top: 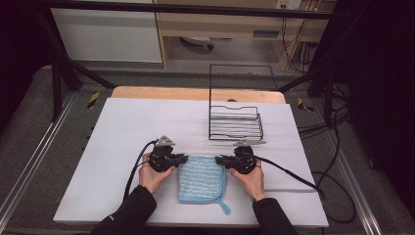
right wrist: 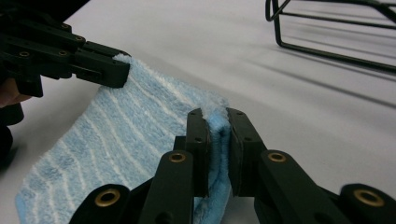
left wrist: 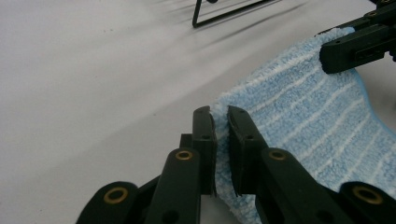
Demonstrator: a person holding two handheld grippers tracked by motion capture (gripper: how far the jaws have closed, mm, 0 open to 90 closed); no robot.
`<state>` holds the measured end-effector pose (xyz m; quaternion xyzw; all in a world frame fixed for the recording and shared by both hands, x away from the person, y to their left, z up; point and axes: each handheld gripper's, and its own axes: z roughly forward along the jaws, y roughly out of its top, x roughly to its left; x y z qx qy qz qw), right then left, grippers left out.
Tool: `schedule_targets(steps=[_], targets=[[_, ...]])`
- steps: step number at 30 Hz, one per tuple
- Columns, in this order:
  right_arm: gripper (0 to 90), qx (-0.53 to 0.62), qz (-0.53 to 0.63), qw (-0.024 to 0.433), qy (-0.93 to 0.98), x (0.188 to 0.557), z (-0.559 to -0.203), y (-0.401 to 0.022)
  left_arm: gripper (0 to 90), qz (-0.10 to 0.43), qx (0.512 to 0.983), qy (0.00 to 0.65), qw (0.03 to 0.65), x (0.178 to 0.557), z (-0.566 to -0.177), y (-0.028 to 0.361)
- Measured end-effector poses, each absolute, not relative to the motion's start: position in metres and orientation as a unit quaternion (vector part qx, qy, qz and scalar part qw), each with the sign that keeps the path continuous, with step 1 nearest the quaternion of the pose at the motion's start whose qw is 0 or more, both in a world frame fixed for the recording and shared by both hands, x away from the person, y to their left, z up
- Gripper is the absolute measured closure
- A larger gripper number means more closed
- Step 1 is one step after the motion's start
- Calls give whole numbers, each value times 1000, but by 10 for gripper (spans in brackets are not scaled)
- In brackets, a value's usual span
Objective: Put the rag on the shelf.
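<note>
A light blue cloth [top: 201, 178] crossed by thin white stripes was seen near the front edge of a white table [top: 122, 147], a blue loop trailing from its corner. Both the left gripper [top: 183, 158] and the right gripper [top: 219, 159] were black with brass-coloured rivets. A black wire rack [top: 235, 122] stood towards the far edge.

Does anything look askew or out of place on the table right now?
Nothing stands out. The blue cloth lies flat, both grippers pinching its far corners, and the wire rack stands upright behind it.
</note>
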<state>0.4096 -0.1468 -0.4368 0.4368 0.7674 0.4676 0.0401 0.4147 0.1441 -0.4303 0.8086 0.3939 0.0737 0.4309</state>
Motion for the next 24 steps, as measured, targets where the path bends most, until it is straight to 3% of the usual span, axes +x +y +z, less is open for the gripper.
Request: schedule_targets(steps=[24], targets=[[806,395,517,95,754,392,-399,-155,821,109,786,361,490,392,-395,146]])
